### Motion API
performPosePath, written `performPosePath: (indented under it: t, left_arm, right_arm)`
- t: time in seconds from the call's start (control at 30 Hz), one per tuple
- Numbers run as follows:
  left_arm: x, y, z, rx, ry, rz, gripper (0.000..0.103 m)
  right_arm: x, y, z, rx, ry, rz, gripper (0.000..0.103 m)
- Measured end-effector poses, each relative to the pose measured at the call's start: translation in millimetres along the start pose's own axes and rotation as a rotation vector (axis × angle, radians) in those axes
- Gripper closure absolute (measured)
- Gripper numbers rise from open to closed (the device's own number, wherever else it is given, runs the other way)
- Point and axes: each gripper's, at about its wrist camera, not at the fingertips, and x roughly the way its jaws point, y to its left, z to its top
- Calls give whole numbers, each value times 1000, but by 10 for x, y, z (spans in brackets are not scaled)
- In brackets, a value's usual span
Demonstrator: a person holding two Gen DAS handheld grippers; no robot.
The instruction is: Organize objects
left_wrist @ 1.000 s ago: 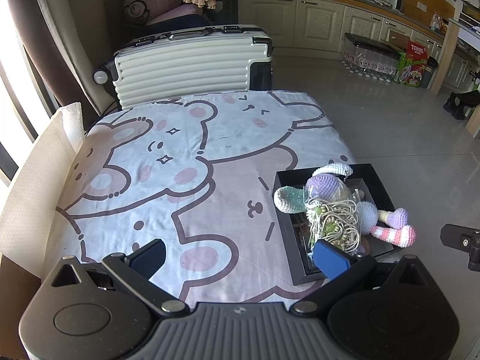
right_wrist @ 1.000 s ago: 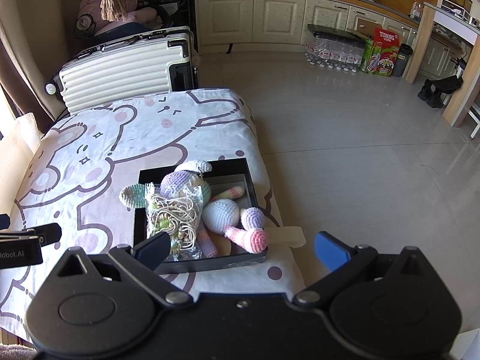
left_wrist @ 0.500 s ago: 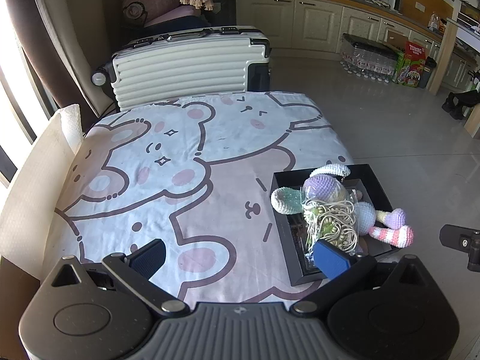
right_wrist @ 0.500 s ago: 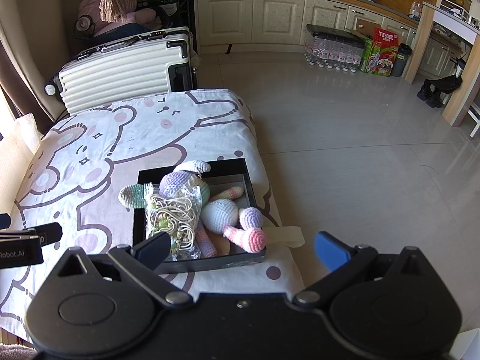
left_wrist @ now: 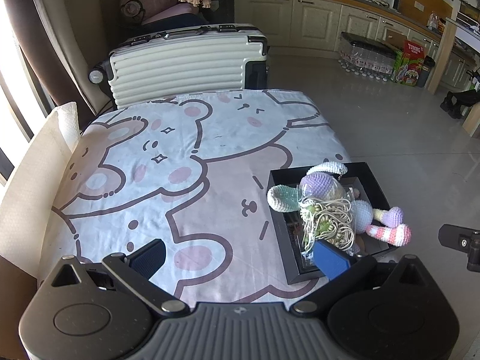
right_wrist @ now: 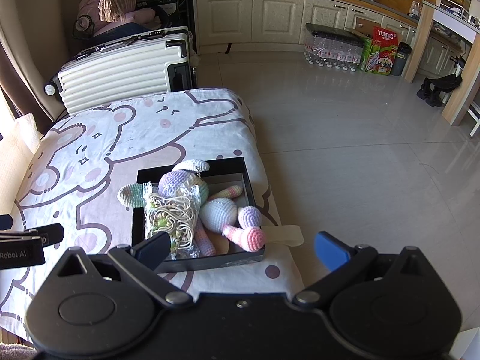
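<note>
Both grippers wide open, holding nothing. Left gripper (left_wrist: 240, 255) hovers over the near edge of the bear-print sheet (left_wrist: 186, 162), fingers spread apart, its right blue pad in front of the near-left corner of the black box (left_wrist: 277, 210) — contact can't be judged. Right gripper (right_wrist: 241, 247) sits at the near-right corner of the table, fingers spread; its left pad overlaps the near-left part of the box in view, its right pad out over the floor (right_wrist: 360, 150).

Black box is on the right near part of the sheet, close to the right edge. Inside: crochet bunny (right_wrist: 216, 207) lying on its side, one ear draped over the left rim, pink-striped leg sticking over the near-right rim. Clear bag of beige cord and beads (right_wrist: 171, 213) lies on top of the bunny's left side — reaches the near wall.

Cream suitcase (left_wrist: 186, 63) on its side at the far end of the table. Kitchen cabinets (right_wrist: 270, 15) far back, bottle pack (right_wrist: 330, 48) on the floor to the right.
</note>
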Motion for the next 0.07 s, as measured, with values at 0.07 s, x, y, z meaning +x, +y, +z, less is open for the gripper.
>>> performPosePath:
  t: [0.07]
  left_arm:
    - [1,0,2,3,1,-1,0]
  right_arm:
    - [0,1,0,0,0,0,0]
